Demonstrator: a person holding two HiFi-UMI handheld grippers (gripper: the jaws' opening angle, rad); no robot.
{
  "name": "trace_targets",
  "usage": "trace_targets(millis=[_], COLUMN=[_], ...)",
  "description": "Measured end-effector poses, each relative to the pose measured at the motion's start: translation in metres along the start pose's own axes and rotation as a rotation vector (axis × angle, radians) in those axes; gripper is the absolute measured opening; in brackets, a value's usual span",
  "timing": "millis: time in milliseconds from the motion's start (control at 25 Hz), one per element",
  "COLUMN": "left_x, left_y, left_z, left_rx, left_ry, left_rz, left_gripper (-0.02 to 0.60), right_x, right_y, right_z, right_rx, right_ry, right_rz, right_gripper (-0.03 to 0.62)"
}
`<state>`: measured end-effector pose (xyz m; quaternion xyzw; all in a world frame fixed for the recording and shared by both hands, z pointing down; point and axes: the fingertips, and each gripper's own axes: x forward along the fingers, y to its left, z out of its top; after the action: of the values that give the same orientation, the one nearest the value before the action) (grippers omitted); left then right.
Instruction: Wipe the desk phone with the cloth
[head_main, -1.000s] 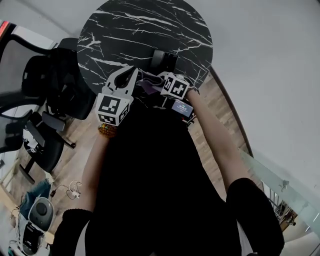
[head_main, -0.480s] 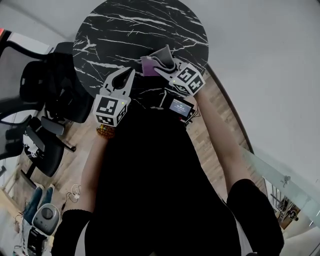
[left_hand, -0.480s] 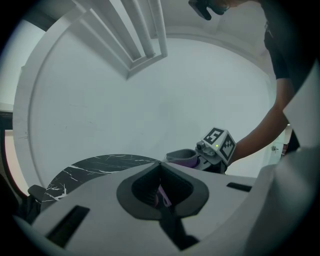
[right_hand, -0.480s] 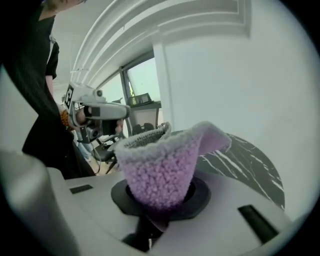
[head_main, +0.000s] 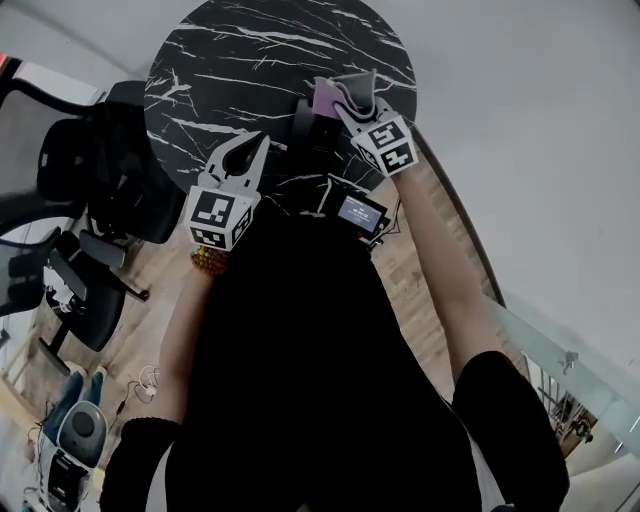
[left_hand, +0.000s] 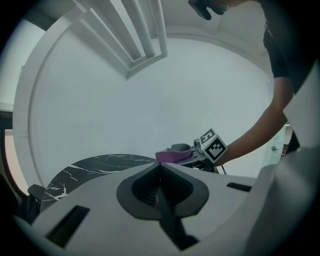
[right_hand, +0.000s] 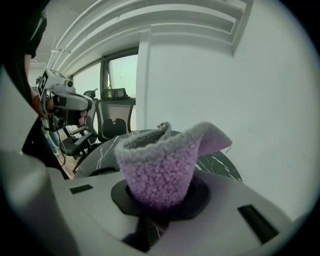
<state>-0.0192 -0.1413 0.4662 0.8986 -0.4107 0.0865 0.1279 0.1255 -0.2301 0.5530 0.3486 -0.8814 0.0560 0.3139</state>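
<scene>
Nearest to the person, at 6 o'clock of the head view, a small screen sits against the dark clothing. A little further, at 9 o'clock, the left gripper hovers over the near edge of the round black marble worktop; its own view shows the jaws pressed together with nothing between them. Toward 1 o'clock, the right gripper is clamped on the purple and grey cloth, which stands up from its jaws above the worktop. Just beside the cloth, at its 7 o'clock, the phone shows only as a dark shape. Black office chairs stand on the floor at 9 o'clock.
</scene>
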Motion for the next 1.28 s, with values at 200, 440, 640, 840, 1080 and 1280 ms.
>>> trace_targets(millis=[200, 440, 640, 840, 1080, 1280], left_x=[0.004, 0.007, 0.007, 0.005, 0.004, 0.003], left_y=[-0.001, -0.001, -0.002, 0.004, 0.009, 0.012], left_z=[-0.002, -0.003, -0.001, -0.004, -0.004, -0.005], left_rx=[-0.008, -0.011, -0.005, -0.011, -0.017, -0.020], left_ry=[0.003, 0.010, 0.016, 0.017, 0.018, 0.019], left_rz=[-0.002, -0.004, 0.001, 0.012, 0.019, 0.018], left_gripper=[0.012, 0.012, 0.012, 0.012, 0.012, 0.012], right_x=[0.012, 0.025, 0.030, 0.041, 0.046, 0.049], right_y=[-0.007, -0.002, 0.012, 0.017, 0.021, 0.023], right_z=[-0.028, -0.053, -0.056, -0.067, -0.073, -0.073], right_rx=[-0.005, -0.117, -0.213, -0.239, -0.261, -0.275], right_ry=[0.085, 0.214, 0.246, 0.289, 0.316, 0.330], right_rz=[-0.040, -0.049, -0.019, 0.014, 0.030, 0.027], right_gripper=[0.064, 0.064, 0.064, 0.064, 0.064, 0.064])
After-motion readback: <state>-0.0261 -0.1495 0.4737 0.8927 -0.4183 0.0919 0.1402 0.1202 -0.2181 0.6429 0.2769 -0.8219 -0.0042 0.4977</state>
